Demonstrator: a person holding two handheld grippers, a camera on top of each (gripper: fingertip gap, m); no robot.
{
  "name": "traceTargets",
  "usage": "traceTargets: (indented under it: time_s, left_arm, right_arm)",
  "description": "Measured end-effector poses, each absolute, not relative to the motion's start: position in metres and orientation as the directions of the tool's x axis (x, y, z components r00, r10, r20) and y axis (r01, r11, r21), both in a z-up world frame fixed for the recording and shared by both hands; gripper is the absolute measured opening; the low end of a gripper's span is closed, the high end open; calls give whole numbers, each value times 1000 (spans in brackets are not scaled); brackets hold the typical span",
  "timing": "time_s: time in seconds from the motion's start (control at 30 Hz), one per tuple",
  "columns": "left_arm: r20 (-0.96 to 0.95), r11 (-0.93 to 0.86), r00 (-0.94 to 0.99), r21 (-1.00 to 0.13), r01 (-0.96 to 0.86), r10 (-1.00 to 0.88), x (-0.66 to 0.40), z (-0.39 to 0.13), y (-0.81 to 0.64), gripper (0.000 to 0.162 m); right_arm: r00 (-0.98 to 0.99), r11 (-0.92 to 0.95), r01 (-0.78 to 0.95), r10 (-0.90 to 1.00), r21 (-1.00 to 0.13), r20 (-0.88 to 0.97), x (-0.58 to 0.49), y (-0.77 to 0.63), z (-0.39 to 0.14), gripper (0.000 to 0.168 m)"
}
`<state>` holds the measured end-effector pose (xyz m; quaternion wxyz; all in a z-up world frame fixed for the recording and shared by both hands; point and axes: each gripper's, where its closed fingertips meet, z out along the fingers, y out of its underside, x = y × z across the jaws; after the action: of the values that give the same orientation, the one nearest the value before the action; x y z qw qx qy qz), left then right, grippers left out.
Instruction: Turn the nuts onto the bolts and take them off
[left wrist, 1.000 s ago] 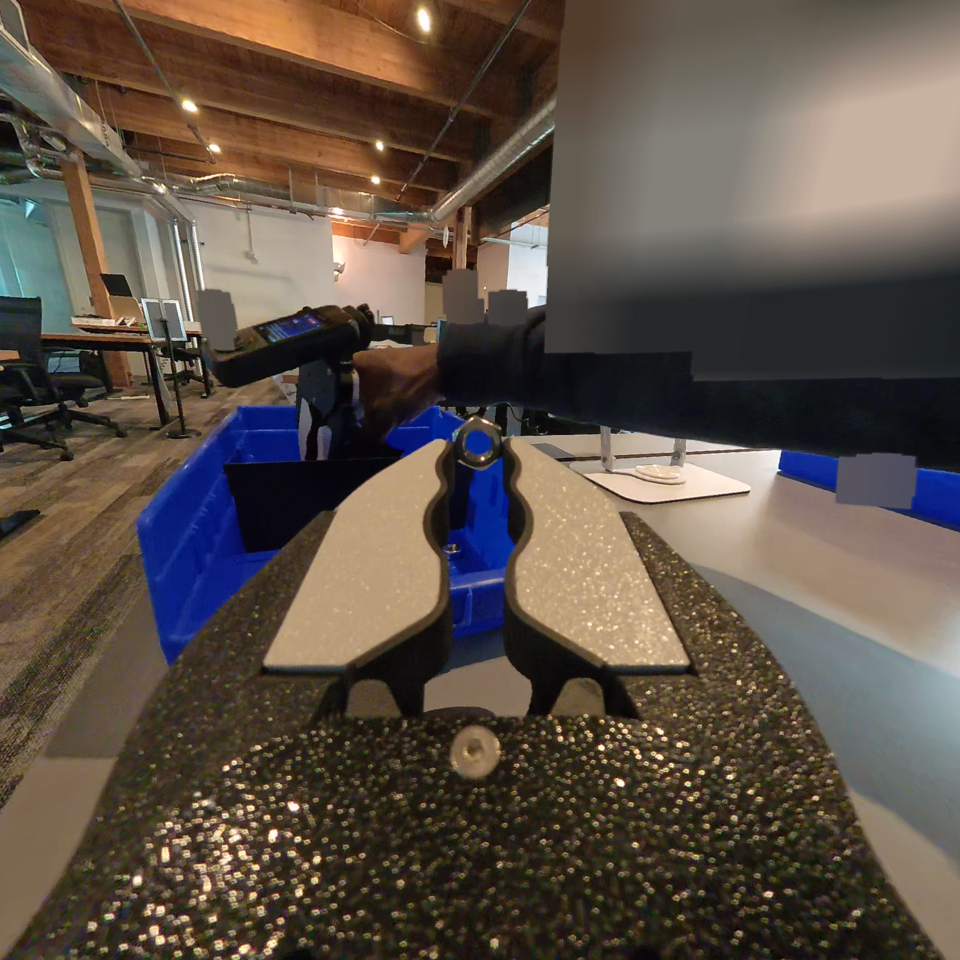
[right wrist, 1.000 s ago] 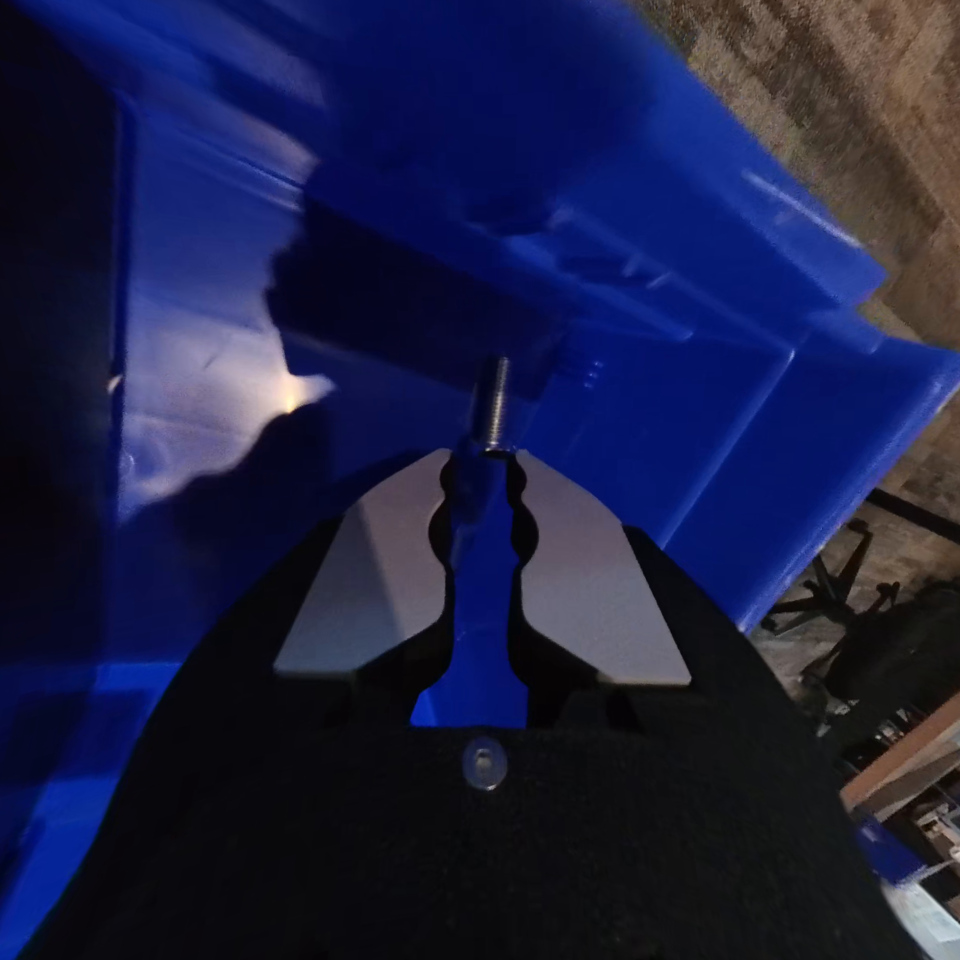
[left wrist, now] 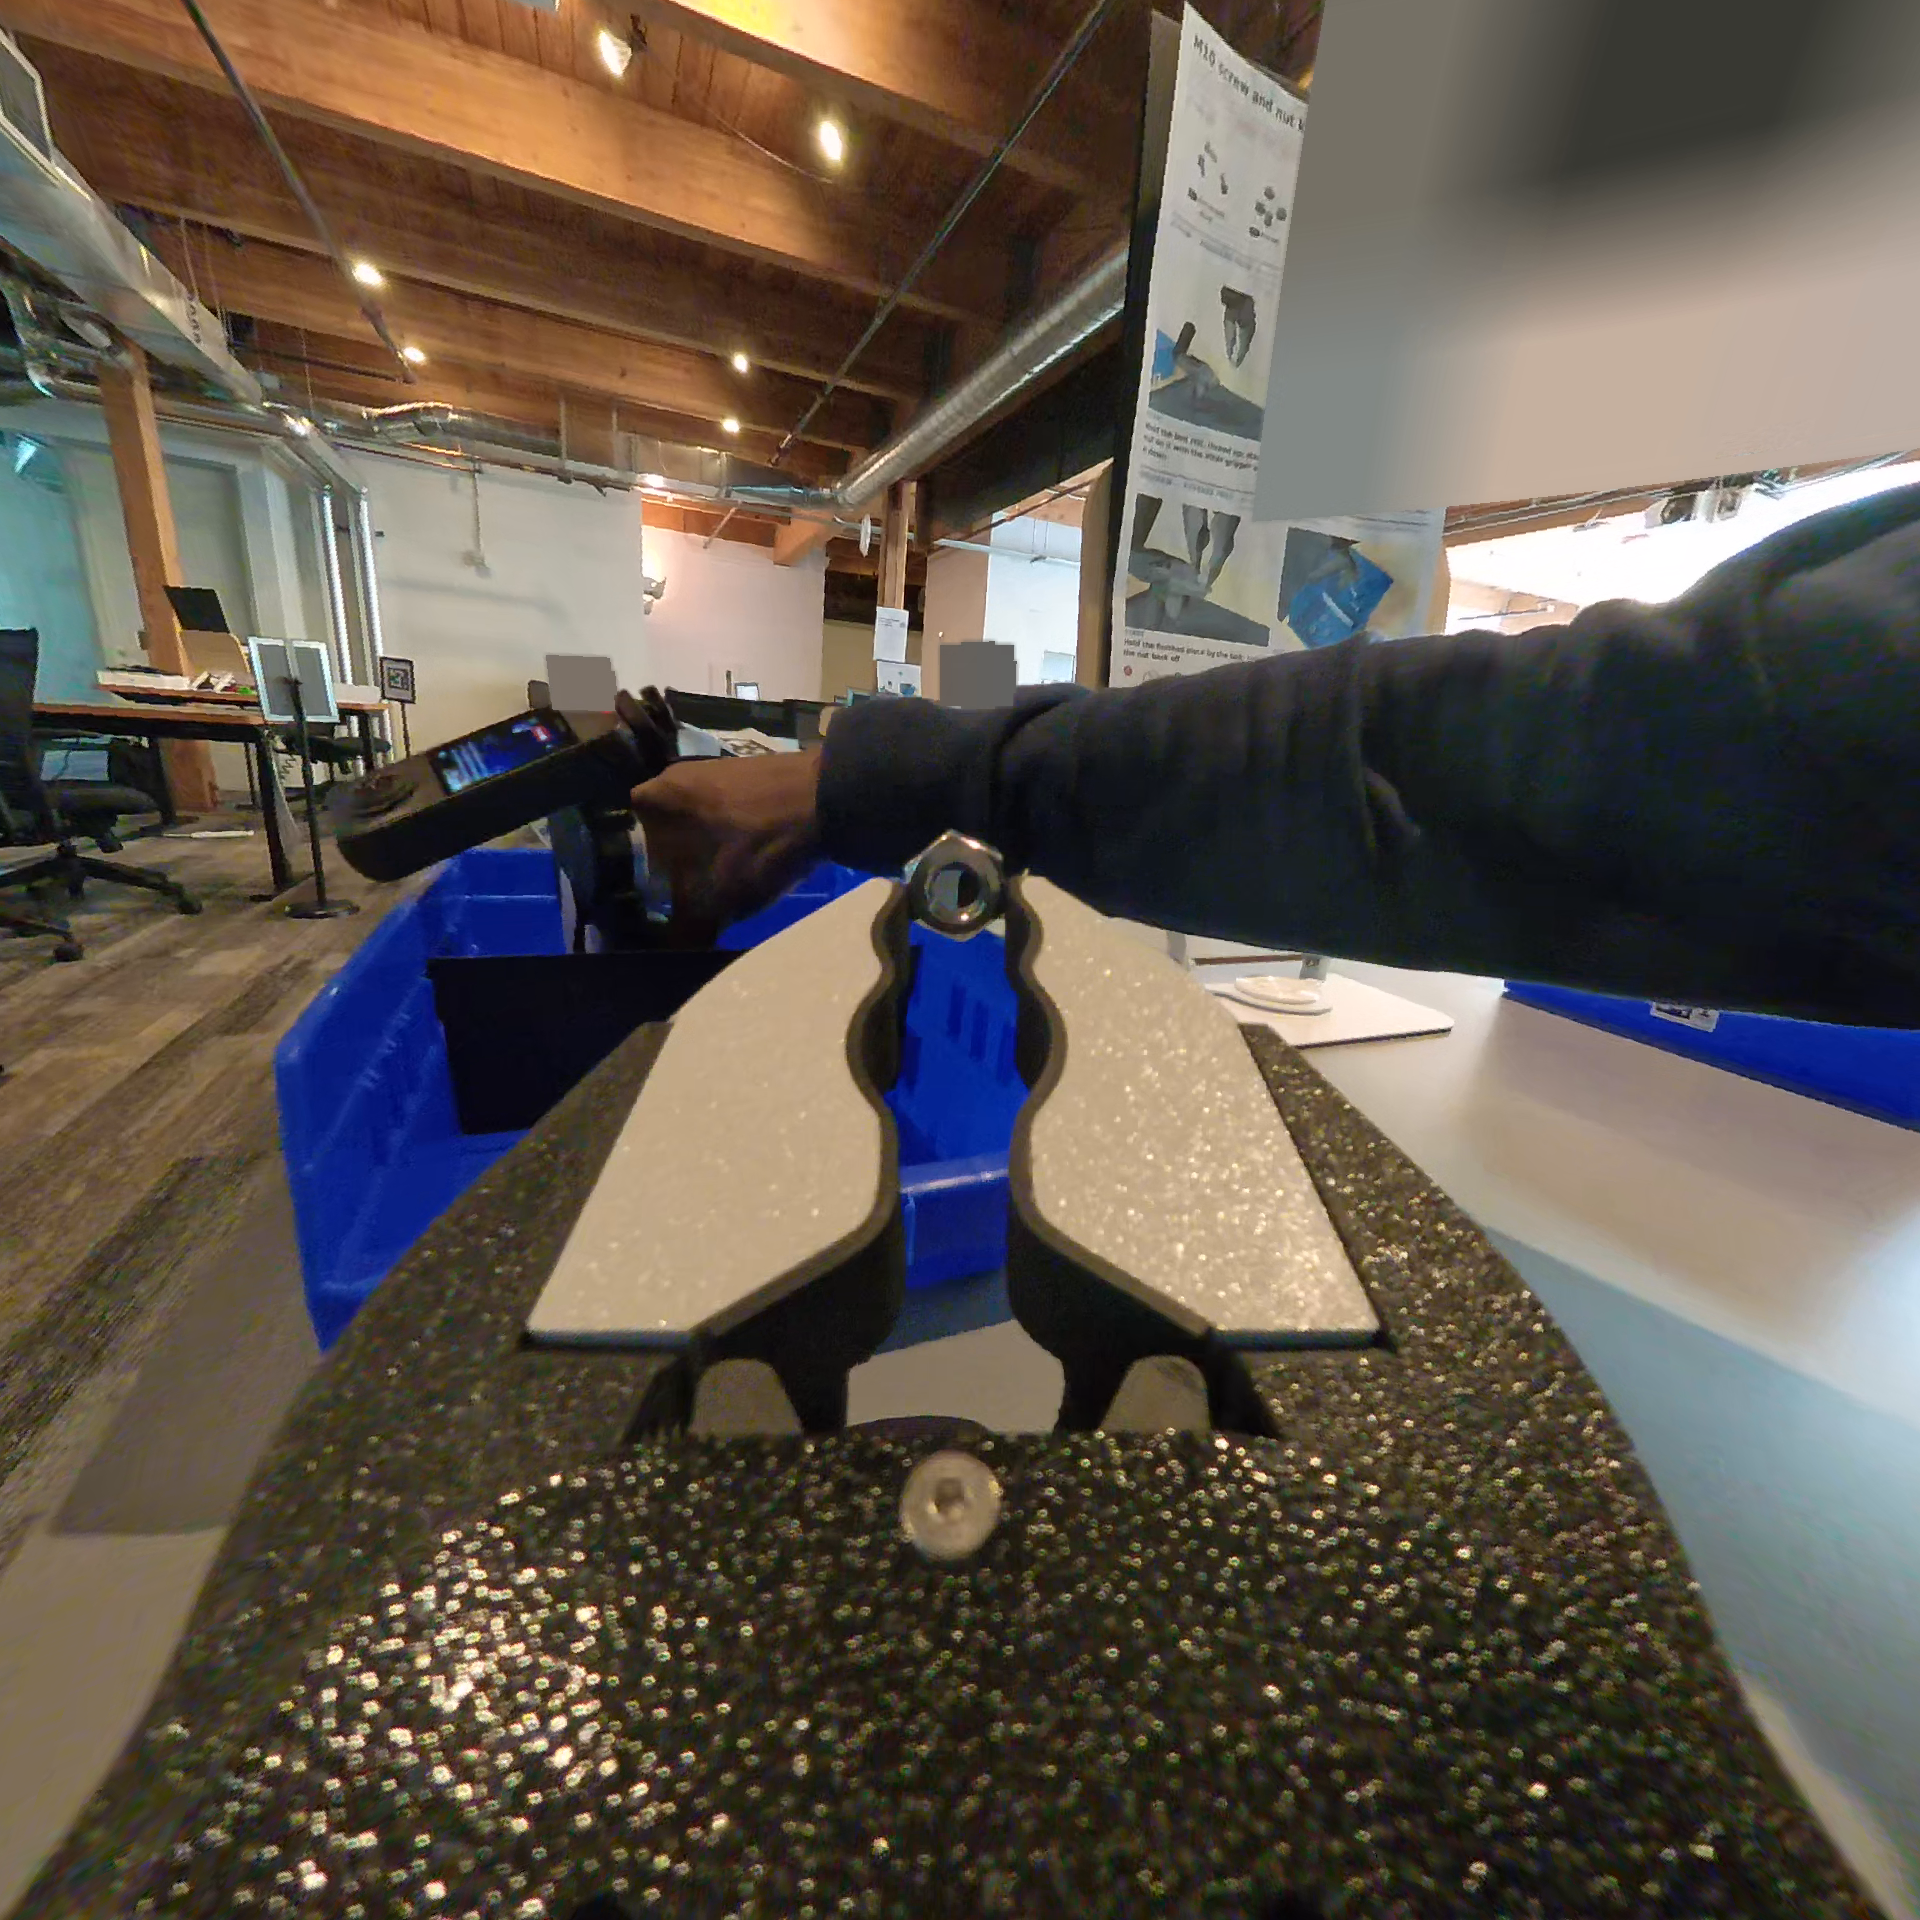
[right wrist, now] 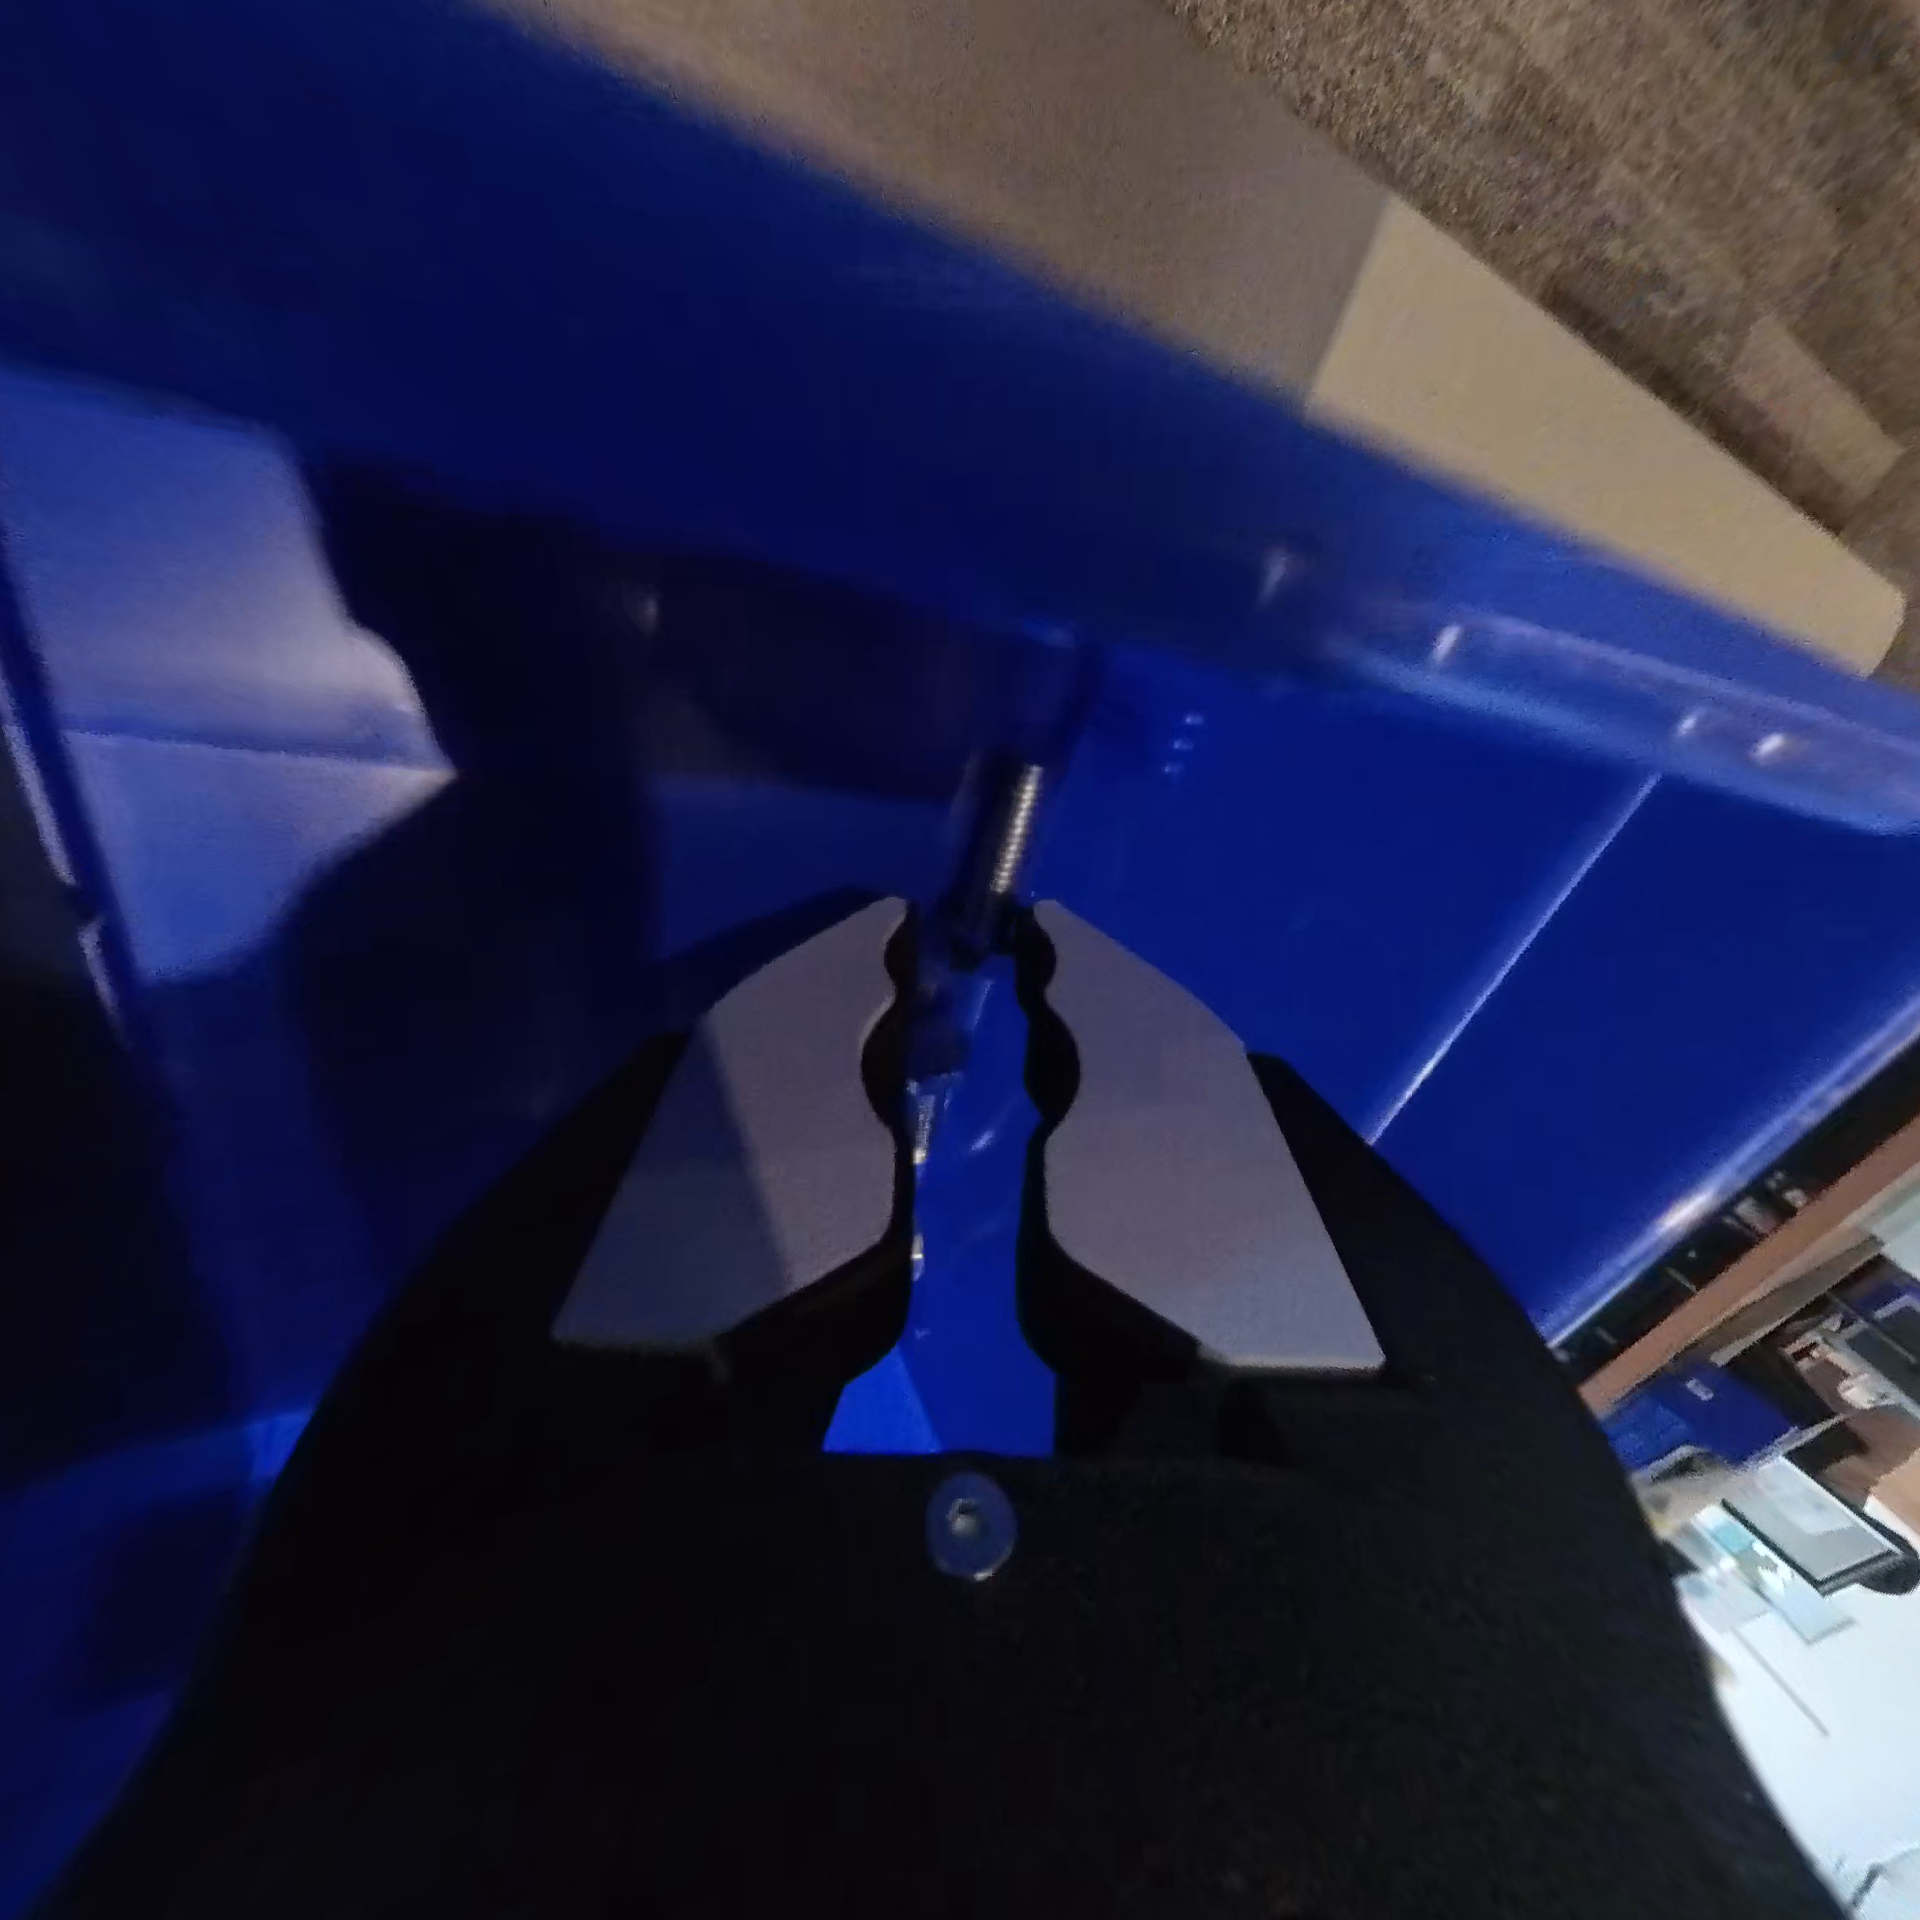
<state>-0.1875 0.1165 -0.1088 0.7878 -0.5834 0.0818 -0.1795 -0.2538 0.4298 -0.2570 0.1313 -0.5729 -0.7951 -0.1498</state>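
A grey table [left wrist: 1621, 1174] is seen carrying a blue bin [left wrist: 364, 1101], with a second blue bin [left wrist: 1704, 1049] farther along it. A sheet of printed instructions [left wrist: 1195, 395] is propped upright behind, on a white stand [left wrist: 1340, 1013].

Compared with a second ago, the left claw [left wrist: 954, 894] has been raised and tilted, so that more of the ceiling is taken in. The right claw [right wrist: 971, 914] has been drawn back within the bin [right wrist: 1351, 935], whose rim now crosses the right wrist view. The bolt [right wrist: 1003, 836] has come with it and is blurred by the motion. From this it is judged that the bolt has been picked up and is being lifted out to be brought to the nut.

The right claw is pinched on the bolt's lower end, the threaded shank pointing away from the tips. The left claw is pressed together on a steel hex nut [left wrist: 954, 885], held at the very tips with its bore facing the camera.

A dark-sleeved arm [left wrist: 1351, 790] is stretched across the left wrist view behind the nut, and the hand [left wrist: 727, 842] is seen gripping the right gripper [left wrist: 499, 774] down in the bin beside a black divider [left wrist: 561, 1018]. The bin wall stands between the two parts; it must be cleared before threading can be started.
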Motion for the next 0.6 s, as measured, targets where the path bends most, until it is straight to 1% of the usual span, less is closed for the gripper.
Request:
traceTargets:
  time_s: [0.07, 0.1, 0.13, 0.33, 0.43, 0.6]
  left_arm:
    - [81, 256, 922, -948, 189, -380, -187, -109, 116, 17]
    - [81, 256, 921, -948, 189, -380, -187, -109, 116, 17]
    - [81, 257, 921, -948, 190, -381, -187, -108, 116, 17]
    - [82, 254, 922, -949, 189, -379, -188, -109, 117, 17]
    - [82, 251, 922, -950, 187, -378, -188, -109, 117, 17]
    - [87, 244, 923, -951, 188, -374, -189, -111, 118, 17]
  right_arm:
    - [-295, 279, 955, 878, 99, 376, -251, 430, -257, 14]
    - [-286, 269, 958, 883, 97, 373, -250, 430, -257, 16]
    - [-277, 260, 961, 886, 96, 371, -248, 430, -257, 14]
    - [-267, 257, 963, 884, 78, 383, -238, 424, -257, 16]
    - [-265, 270, 962, 877, 44, 400, -233, 421, -253, 13]
    - [-251, 303, 952, 867, -55, 430, -229, 411, -234, 13]
